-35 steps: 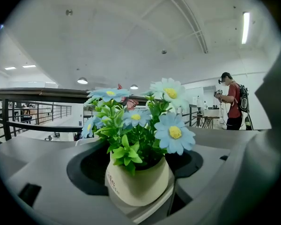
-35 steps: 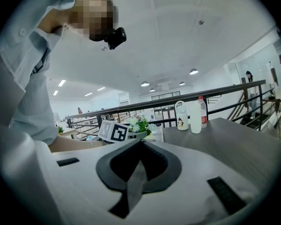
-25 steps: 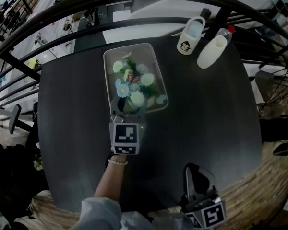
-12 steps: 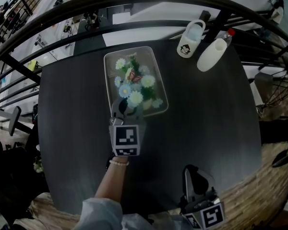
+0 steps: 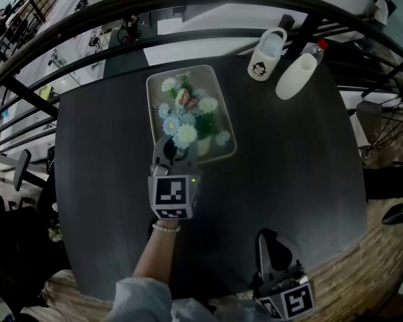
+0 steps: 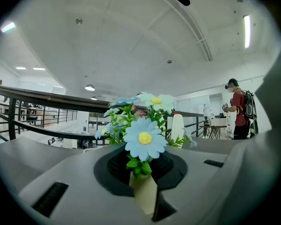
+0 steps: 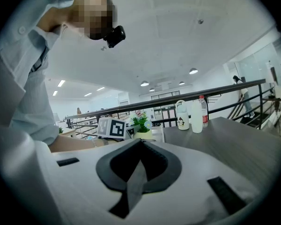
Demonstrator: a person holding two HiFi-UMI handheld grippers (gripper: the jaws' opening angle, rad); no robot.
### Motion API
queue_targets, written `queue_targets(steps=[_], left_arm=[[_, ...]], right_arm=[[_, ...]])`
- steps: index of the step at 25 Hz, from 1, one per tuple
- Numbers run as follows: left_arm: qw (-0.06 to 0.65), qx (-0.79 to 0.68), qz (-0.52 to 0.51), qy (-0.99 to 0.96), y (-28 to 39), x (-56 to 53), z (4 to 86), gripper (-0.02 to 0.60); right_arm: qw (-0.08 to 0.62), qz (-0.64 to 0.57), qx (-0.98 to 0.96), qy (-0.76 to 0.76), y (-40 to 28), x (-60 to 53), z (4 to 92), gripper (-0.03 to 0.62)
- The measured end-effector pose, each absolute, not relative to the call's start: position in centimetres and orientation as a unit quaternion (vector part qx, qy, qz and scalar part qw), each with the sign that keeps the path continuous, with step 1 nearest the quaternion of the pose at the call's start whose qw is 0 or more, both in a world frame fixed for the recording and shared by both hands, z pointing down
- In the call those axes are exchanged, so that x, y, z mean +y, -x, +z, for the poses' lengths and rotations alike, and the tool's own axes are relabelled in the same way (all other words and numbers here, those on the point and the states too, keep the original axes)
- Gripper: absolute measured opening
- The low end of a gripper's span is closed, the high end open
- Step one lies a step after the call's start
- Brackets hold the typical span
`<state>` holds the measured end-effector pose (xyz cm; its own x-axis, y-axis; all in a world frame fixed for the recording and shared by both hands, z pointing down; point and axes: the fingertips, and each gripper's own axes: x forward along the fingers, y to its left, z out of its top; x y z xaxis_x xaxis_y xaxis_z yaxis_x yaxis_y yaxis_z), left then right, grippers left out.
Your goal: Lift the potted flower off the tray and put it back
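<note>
1. On the near end of the metal tray (image 5: 205,78), the potted flower (image 5: 188,121) is standing upright. Its beige pot (image 6: 144,198) is sitting between the jaws of the left gripper (image 5: 175,151).
2. Those jaws have just been closing. A second ago they were standing wide on either side of the pot, and now the left gripper view is showing them pressing against its sides, so the grip looks made.
3. No picture is showing clearly whether the pot's base is leaving the tray yet. The blue and white blooms are sitting almost where they were, so I judge the lift is only just starting.
4. For the task this means the reach and grasp are done. The upward pull, then the set-down on the same tray, are remaining.
5. Down at the table's near edge, the right gripper (image 5: 267,240) is resting with its jaws together on nothing, taking no part.
6. Farther out on the dark round table (image 5: 107,153), the cartoon-faced mug (image 5: 265,52) and the red-capped white bottle (image 5: 297,71) are standing well apart from the tray, unmoved.
</note>
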<state>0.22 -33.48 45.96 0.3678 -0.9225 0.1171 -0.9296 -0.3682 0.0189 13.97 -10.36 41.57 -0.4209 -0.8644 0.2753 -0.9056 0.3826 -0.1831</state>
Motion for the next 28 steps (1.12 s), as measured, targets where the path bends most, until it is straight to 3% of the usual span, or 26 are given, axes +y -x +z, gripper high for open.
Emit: queue_targets(steps=[28], left_arm=[[0.015,-0.547,-0.001,-0.837,1.3,-26.7,36.0,0.057]], right_arm=[[0.029,0.089,-0.842,-0.531,-13.7,-9.8,35.6,0.003]])
